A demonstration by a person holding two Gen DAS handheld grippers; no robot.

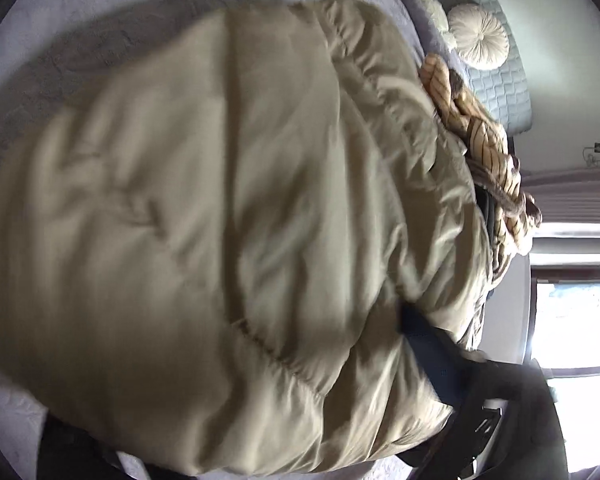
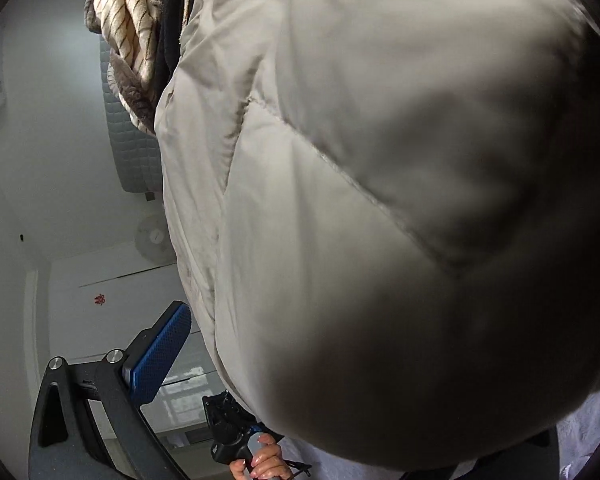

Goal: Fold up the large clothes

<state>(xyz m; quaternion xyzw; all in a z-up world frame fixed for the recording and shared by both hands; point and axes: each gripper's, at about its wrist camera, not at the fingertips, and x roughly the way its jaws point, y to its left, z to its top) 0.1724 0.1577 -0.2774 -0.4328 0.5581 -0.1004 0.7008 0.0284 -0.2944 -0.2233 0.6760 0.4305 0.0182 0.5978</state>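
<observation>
A big beige puffer jacket [image 1: 228, 216] lies on the grey bed and fills the left wrist view. It also fills most of the right wrist view [image 2: 380, 200], close to the lens. In the left wrist view one blue-padded finger [image 1: 428, 352] shows at the lower right, against the jacket's fold; the other finger is hidden under the cloth. In the right wrist view one blue-padded finger [image 2: 160, 356] shows at the lower left, free of the cloth; the other finger is hidden behind the jacket. A hand holding the other gripper's handle [image 2: 260, 460] shows at the bottom.
A heap of other clothes, with a striped tan garment [image 1: 480, 136], lies beyond the jacket; it also shows in the right wrist view [image 2: 128, 16]. A round cream cushion [image 1: 478, 36] and a quilted headboard [image 1: 500, 92] are at the bed's head. A bright window [image 1: 572, 340] is at right.
</observation>
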